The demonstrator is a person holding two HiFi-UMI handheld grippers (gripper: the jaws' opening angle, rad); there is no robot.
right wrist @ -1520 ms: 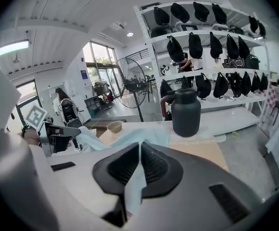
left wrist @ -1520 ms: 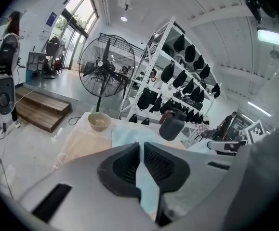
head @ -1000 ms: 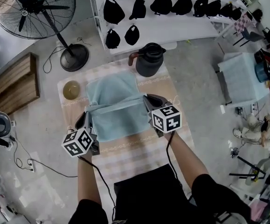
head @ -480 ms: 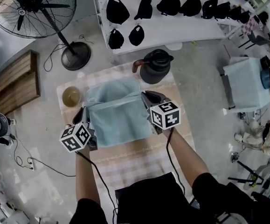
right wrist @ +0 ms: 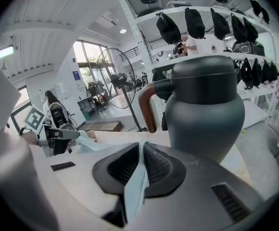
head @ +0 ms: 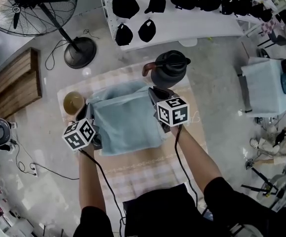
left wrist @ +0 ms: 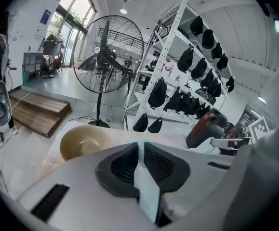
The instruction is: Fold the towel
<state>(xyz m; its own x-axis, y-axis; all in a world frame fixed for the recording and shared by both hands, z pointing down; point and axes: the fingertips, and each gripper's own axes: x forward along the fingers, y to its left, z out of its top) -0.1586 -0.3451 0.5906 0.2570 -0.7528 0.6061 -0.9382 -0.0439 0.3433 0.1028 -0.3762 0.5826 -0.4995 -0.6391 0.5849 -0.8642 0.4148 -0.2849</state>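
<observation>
A light blue towel [head: 125, 120] lies on a checked cloth [head: 143, 169] on the floor, its near half folded over toward the far edge. My left gripper [head: 87, 110] is shut on the towel's left corner, and a strip of blue cloth [left wrist: 146, 191] shows pinched between its pads. My right gripper [head: 154, 94] is shut on the right corner, with the towel edge [right wrist: 135, 186] clamped between its pads. Both grippers hang low over the towel's far edge.
A dark grey jug [head: 170, 69] with a brown handle stands just beyond the right gripper, large in the right gripper view [right wrist: 204, 100]. A tan bowl [head: 73, 102] sits left of the towel, close to the left gripper. A floor fan [head: 31, 4] and a white shelf [head: 182, 19] of black bags lie beyond.
Both grippers have carried the towel's near edge away from me and downward, so the fold now covers most of the far half. The jaws stay clamped on the corners.
</observation>
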